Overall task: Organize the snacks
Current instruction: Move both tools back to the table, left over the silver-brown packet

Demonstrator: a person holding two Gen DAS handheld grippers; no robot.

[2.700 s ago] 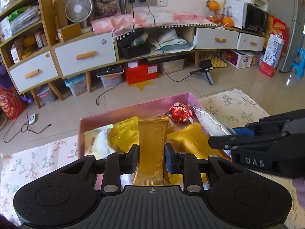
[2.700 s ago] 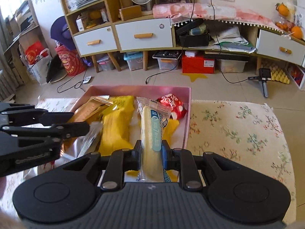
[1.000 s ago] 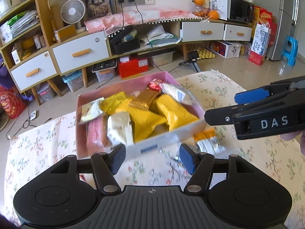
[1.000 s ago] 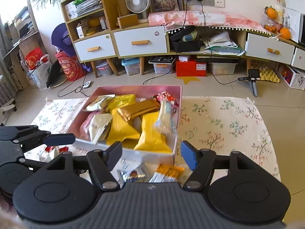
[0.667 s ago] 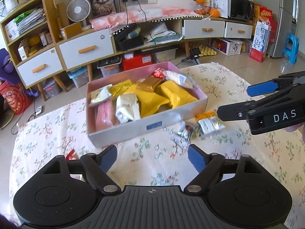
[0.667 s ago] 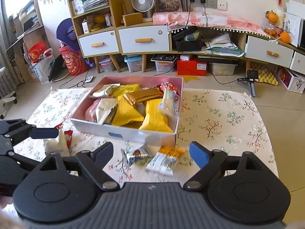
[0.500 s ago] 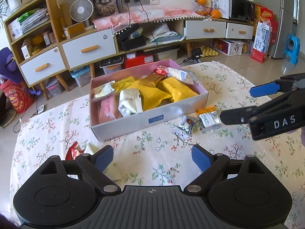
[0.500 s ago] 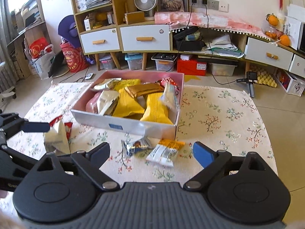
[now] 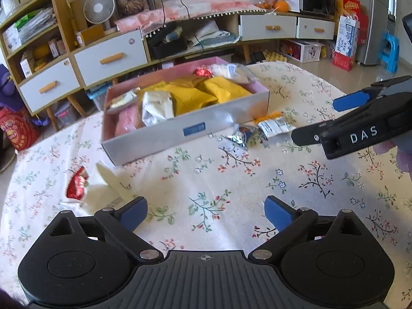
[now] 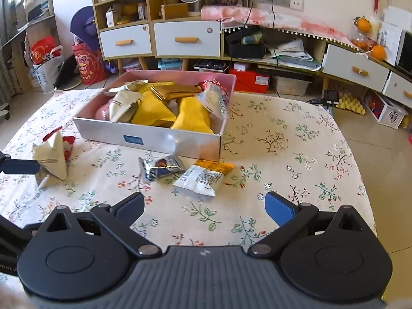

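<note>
So both grippers are wide open w/ nothing in them: left gripper (image 9: pixel 206 212) and right gripper (image 10: pixel 203 206) hover over the cloth (image 10: pixel 296 139). The box (image 10: pixel 154 136) is stuffed w/ snacks. Two packets (image 10: pixel 198 177) lie just in front of it; a red wrapper (image 9: pixel 77 184) and a white pack (image 10: pixel 52 154) are off to its left.

Loose packets (image 10: pixel 197 177) before snack box (image 10: pixel 146 136)
</note>
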